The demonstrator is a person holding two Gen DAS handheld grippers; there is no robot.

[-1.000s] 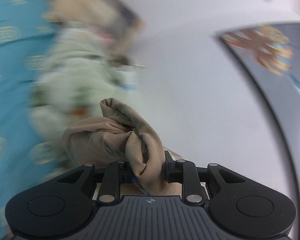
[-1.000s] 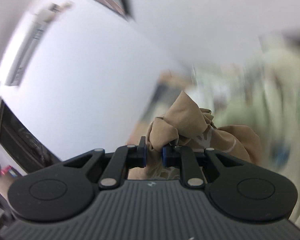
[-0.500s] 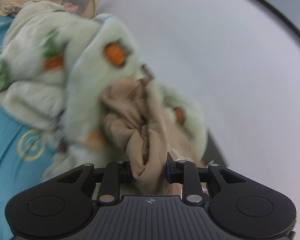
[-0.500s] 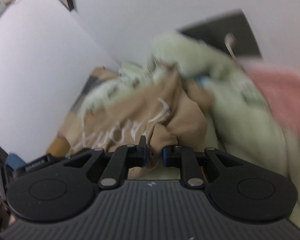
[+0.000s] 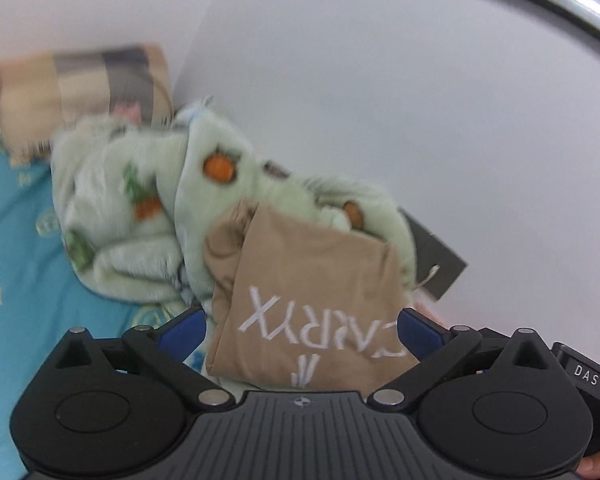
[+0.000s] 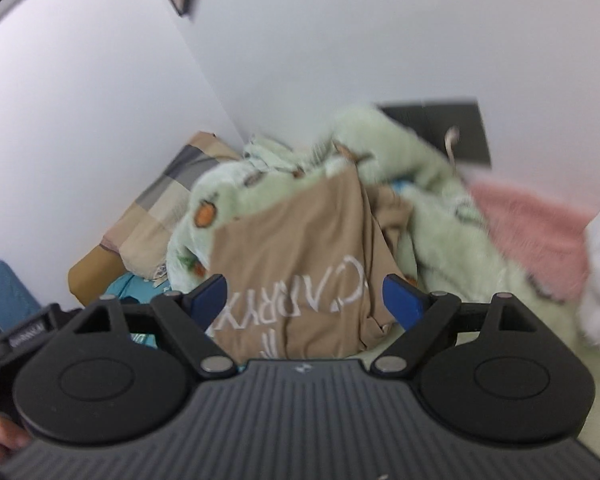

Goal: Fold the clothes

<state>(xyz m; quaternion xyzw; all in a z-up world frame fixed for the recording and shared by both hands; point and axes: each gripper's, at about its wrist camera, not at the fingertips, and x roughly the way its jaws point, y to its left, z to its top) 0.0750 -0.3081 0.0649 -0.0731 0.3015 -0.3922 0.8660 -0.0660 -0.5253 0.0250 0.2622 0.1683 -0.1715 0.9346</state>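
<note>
Tan shirt (image 5: 300,300) between spread fingers (image 5: 182,330) (touching neither)

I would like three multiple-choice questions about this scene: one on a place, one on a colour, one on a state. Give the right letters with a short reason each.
1. Where does the tan shirt lie?
A. on the green blanket
B. on the floor
C. on a chair

2. What colour is the lettering on the shirt?
A. black
B. white
C. red

3. How do the jaws of the left gripper and the right gripper stand?
A. both shut on the shirt
B. only the left open
C. both open

Answers: 1 A, the blanket shows around and under the shirt. 2 B, the letters are white on tan. 3 C, the blue pads stand apart from the cloth; the jaws have just been opening.
</note>
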